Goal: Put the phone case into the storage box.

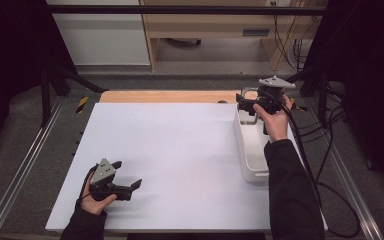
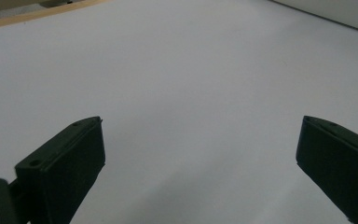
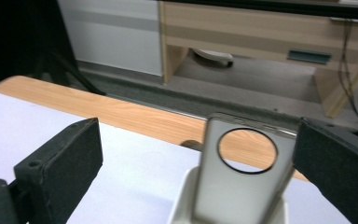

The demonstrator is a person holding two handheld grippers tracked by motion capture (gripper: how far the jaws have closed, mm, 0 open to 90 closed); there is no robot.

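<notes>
A white oblong bin (image 1: 250, 159) lies on the right side of the white board (image 1: 170, 150). A flat silver metal piece with a round hole (image 3: 213, 186) stands upright at the bin's far end (image 3: 179, 207); in the high view the metal piece (image 1: 250, 119) shows just under the gripper. My right gripper (image 1: 240, 102) hovers over that end, and in its own view the right gripper (image 3: 198, 140) is open with the metal piece between its jaws, close to the right one; whether that jaw touches it is unclear. My left gripper (image 1: 127, 174) rests open on the board's front left, and the left gripper (image 2: 200, 140) has nothing between its jaws.
A strip of wooden tabletop (image 1: 165, 96) shows beyond the board's far edge. Black frame posts (image 1: 46, 95) and aluminium rails (image 1: 25, 165) flank the table. Cables (image 1: 325, 165) trail off to the right. Light wooden furniture (image 3: 242, 32) stands behind.
</notes>
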